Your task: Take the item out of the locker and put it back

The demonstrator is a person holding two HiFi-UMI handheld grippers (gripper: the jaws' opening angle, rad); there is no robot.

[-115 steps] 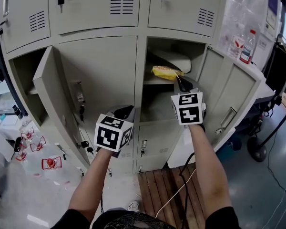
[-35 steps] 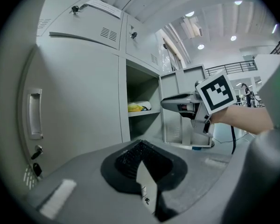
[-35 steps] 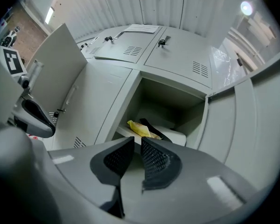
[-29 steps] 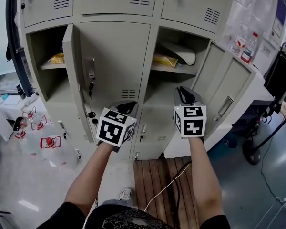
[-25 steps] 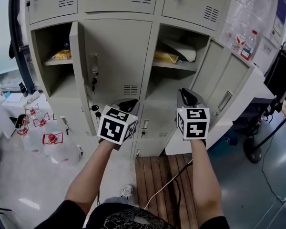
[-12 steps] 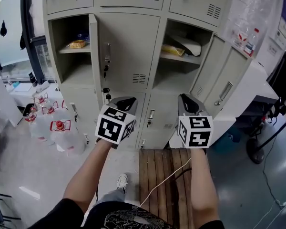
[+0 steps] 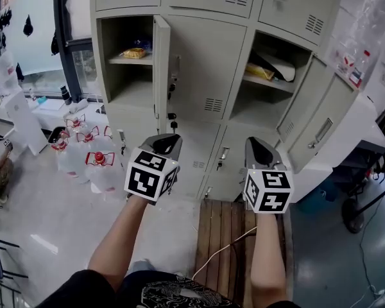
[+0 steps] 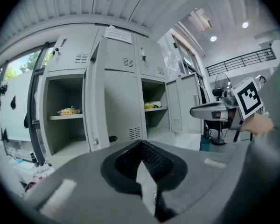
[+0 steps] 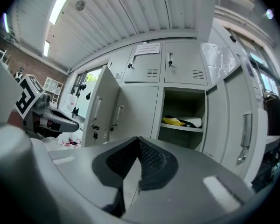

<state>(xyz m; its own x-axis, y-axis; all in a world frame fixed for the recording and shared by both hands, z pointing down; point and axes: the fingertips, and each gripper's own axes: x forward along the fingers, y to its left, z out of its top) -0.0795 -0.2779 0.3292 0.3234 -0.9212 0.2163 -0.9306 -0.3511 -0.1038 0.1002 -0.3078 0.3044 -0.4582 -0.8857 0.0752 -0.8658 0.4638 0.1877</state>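
Two grey lockers stand open in the head view. A yellow packet lies beside a white bundle on the shelf of the right locker. The left locker's shelf holds a small snack pack. My left gripper and right gripper are held side by side well short of the lockers, both shut with nothing in them. The left gripper view shows its shut jaws and the snack pack. In the right gripper view, the yellow packet is far beyond the shut jaws.
The left locker's door and the right locker's door stand swung out. Several large water bottles sit on the floor at the left. A wooden pallet lies below the grippers, with a cable across it.
The right gripper has come back from the right locker's shelf. Both grippers have drawn away from the lockers and sit lower; the view has backed off and shifted left.
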